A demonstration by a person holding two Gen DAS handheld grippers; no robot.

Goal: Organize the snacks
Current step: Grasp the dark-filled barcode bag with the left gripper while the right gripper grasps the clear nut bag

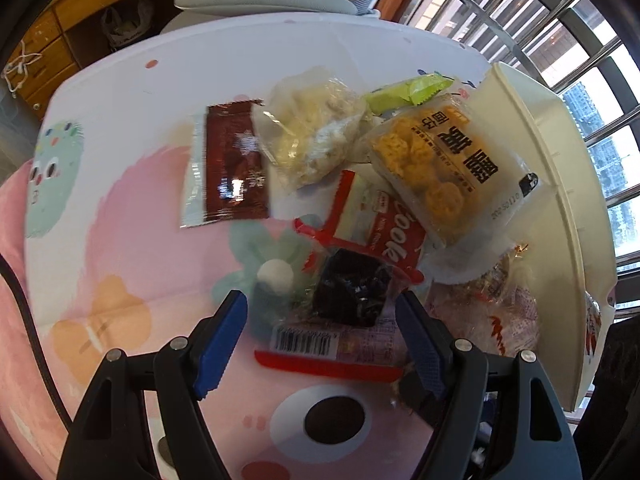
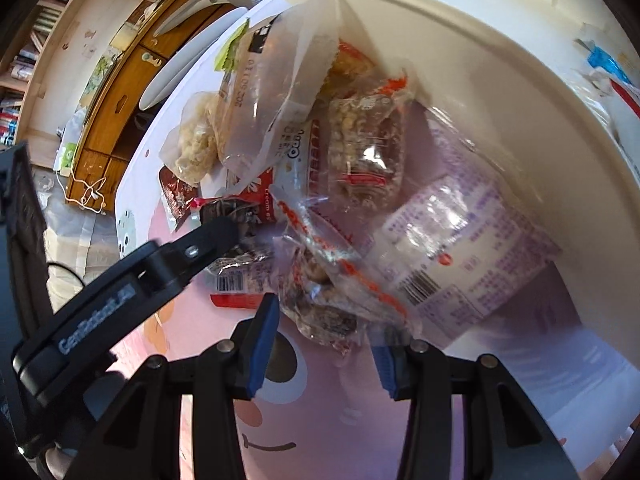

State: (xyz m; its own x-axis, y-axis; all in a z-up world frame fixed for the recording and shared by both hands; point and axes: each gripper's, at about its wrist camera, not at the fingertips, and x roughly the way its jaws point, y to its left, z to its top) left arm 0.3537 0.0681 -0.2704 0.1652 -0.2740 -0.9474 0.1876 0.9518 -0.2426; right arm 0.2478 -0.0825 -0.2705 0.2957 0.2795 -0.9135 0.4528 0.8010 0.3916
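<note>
left gripper [image 1: 320, 344] open, dark snack packet [image 1: 352, 292] between

The purple-printed packet [image 2: 460, 256] at the right is smeared by blur, its text unreadable, the red cookie packet [image 1: 384, 228] lies half buried under neighbouring packets, and the cream bin [image 1: 560, 200] runs past the frame's edge.

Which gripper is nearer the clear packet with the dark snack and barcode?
Left. The left gripper straddles the dark snack packet, open fingers on either side. The right gripper sits beside it, at a crinkly red-printed packet.
</note>
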